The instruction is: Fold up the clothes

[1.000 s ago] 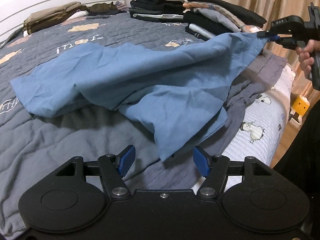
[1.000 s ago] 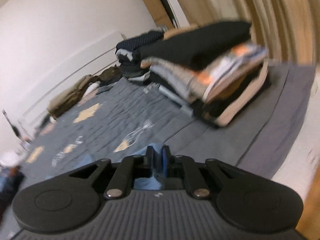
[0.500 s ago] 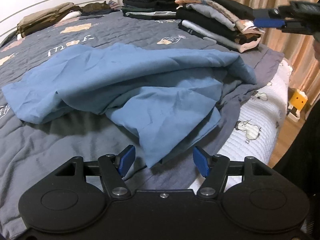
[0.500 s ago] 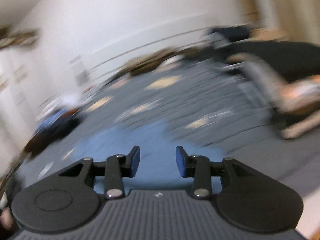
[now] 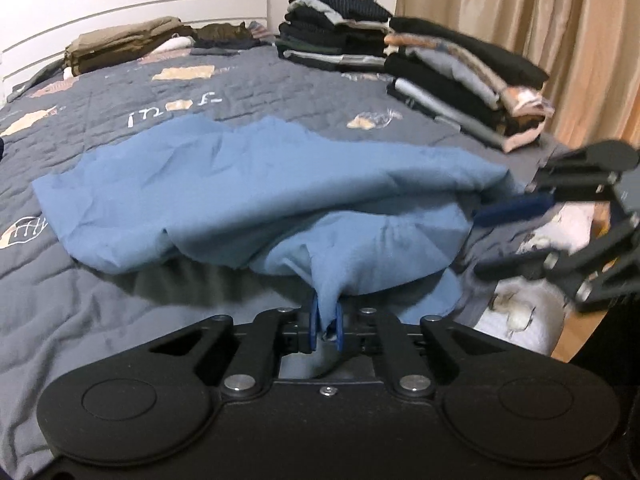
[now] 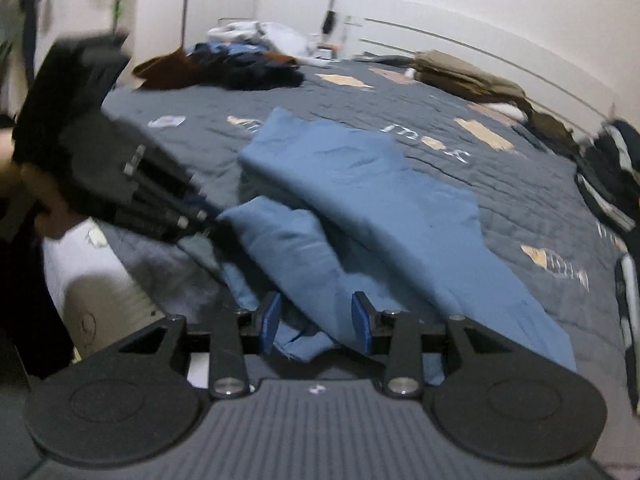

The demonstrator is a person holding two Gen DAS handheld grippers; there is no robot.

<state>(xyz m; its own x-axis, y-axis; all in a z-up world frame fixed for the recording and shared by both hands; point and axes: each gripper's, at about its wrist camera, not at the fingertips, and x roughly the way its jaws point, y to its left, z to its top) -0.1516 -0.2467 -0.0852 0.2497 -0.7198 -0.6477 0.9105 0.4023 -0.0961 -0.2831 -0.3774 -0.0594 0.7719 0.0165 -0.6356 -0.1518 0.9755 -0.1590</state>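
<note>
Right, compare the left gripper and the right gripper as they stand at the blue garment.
The left gripper is closing, its blue pads pinching a hem of the blue garment; the right gripper stands open, cloth lying between its pads but not pressed. Left sits at the near hem, right at the side corner. Both are black with blue pads.

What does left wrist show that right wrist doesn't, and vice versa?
Left wrist only: beige curtains, and the left gripper closing on a pinched fold of the blue garment.

Right wrist only: an unfolded heap of clothes at the bed's far corner, and the right gripper open with a garment edge lying between its pads, unpinched.

Both: the blue garment spread on the grey quilt, the khaki pile by the headboard, the dark folded stacks, and each view catches the other gripper, blurred.
</note>
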